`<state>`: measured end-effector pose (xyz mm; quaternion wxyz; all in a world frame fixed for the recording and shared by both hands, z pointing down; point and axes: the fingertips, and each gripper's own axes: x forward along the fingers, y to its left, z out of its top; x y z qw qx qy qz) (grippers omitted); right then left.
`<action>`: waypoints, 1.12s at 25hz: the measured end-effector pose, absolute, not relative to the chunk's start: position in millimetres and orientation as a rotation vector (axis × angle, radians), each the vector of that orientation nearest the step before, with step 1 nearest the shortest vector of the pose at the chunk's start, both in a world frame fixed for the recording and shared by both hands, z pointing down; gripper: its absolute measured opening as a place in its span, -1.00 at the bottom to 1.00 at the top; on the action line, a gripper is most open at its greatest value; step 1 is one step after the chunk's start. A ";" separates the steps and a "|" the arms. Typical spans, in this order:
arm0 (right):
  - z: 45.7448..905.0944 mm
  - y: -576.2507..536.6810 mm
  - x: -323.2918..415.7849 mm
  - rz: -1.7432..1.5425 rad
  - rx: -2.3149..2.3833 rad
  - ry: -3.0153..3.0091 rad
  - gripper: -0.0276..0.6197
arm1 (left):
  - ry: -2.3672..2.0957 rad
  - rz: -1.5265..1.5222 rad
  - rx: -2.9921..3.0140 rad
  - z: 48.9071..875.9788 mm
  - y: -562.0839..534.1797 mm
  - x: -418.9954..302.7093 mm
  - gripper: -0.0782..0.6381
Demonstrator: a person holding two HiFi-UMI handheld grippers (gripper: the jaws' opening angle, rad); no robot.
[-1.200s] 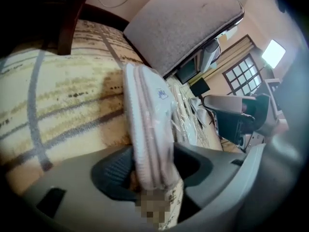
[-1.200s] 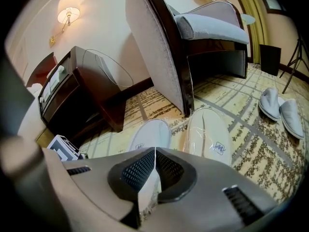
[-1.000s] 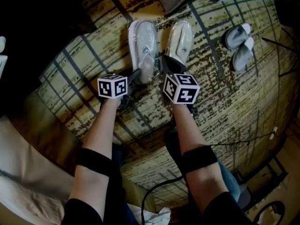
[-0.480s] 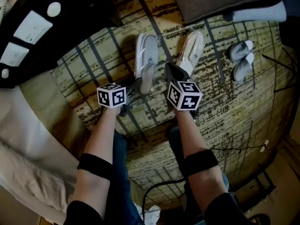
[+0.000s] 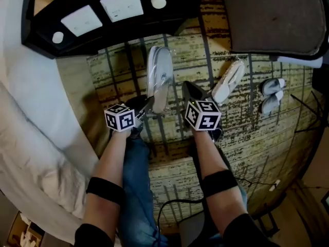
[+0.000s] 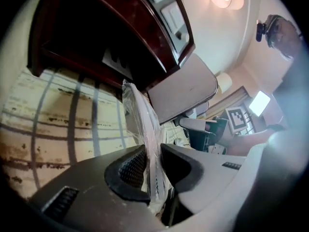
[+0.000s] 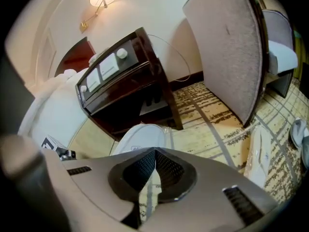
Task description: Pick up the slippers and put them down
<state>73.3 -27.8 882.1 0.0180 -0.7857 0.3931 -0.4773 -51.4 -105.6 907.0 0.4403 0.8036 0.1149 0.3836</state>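
A dark wooden nightstand [image 5: 103,32] stands at the far left corner of the grid-patterned carpet [image 5: 247,138], with the white bed [image 5: 31,112] beyond its left edge. A grey upholstered chair [image 5: 277,14] sits at the far right corner. Before the nightstand is a plastic-wrapped white slipper [image 5: 160,71]. A second wrapped slipper [image 5: 229,81] is to its right, before the chair. A pair of grey slippers [image 5: 271,95] lies near the right edge.

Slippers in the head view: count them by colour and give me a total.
White slippers: 2
Grey slippers: 2
Total: 4
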 end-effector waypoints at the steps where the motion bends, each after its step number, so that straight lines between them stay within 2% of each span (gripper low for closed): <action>1: 877.7 -41.5 66.2 -1.484 -2.433 1.242 -0.91 | 0.263 0.937 1.999 900.9 -118.5 -61.9 -0.56; 9: 866.8 -139.4 43.0 -1.434 -2.396 1.437 -0.91 | 0.063 0.771 2.038 888.9 -211.5 -94.9 -0.56; 28: 935.4 -270.5 56.9 -1.219 -2.354 1.583 -0.91 | -0.242 0.322 2.112 938.5 -390.5 -3.6 -0.55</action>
